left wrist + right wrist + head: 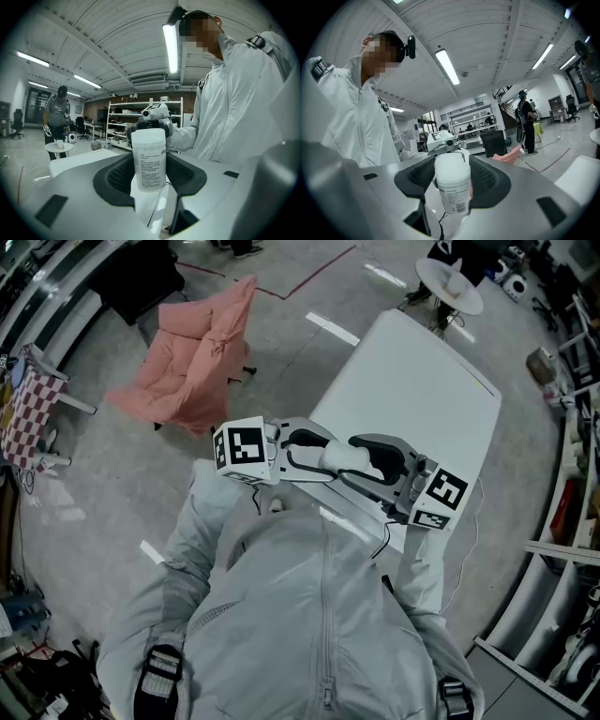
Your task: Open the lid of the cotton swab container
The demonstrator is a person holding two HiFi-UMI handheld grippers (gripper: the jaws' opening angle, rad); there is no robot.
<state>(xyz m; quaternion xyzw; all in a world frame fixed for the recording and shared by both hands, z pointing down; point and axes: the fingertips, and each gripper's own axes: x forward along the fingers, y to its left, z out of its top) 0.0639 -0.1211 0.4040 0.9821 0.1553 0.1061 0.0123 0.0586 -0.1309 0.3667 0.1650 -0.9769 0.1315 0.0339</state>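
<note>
The cotton swab container (345,457), a white cylinder with a printed label, hangs in the air in front of the person's chest. Both grippers hold it from opposite sides. In the left gripper view the container (149,159) stands upright between the dark pads of my left gripper (150,176), which is shut on it. My right gripper (452,185) is likewise shut on the container (453,180), with the barcode side facing the camera. Its lid looks seated. In the head view the left gripper (298,454) and right gripper (382,465) meet at the container.
A white table (422,399) lies just beyond the grippers. A pink padded chair (197,352) stands on the floor at the left, and a small round table (450,282) beyond. Shelving runs along the right edge (572,521). Other people stand far off (57,117).
</note>
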